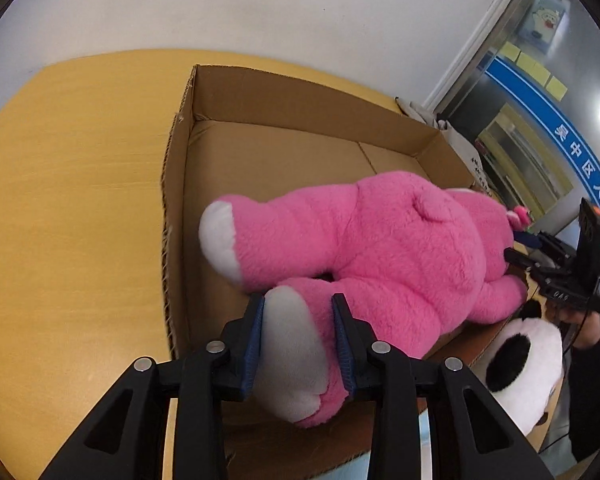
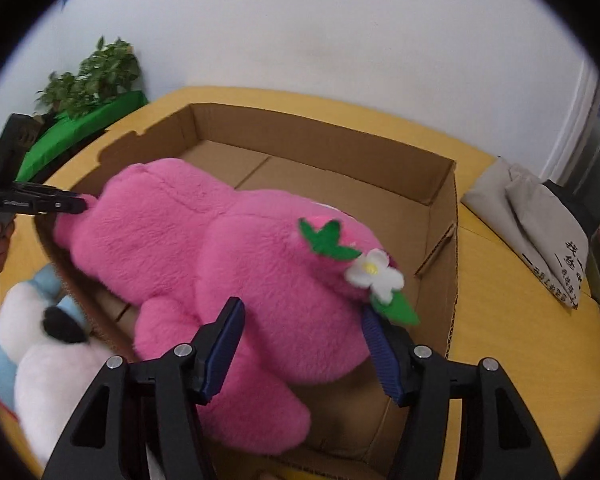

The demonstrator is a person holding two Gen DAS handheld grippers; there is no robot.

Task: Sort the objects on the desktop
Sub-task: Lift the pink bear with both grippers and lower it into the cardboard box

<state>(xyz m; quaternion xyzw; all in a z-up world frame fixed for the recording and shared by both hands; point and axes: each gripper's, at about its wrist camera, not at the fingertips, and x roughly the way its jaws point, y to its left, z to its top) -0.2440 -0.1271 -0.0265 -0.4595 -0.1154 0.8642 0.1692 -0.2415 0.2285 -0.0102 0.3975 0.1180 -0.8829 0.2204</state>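
Left tongs [image 1: 298, 336] clenched on pink plush bear [image 1: 380, 248] foot, right tongs [image 2: 304, 344] clamping its head, over cardboard box [image 1: 284, 92].

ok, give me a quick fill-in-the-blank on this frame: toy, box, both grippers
The pink plush toy is over the open ____ box.
The left gripper is shut on the toy's white-soled ____.
The right gripper holds the toy's ____ end, by the felt flower.
The toy beside the box is black and ____.

Missing words: cardboard; foot; head; white

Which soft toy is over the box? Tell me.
The pink bear, held by both grippers over the cardboard box; the black-and-white toy sits outside it.
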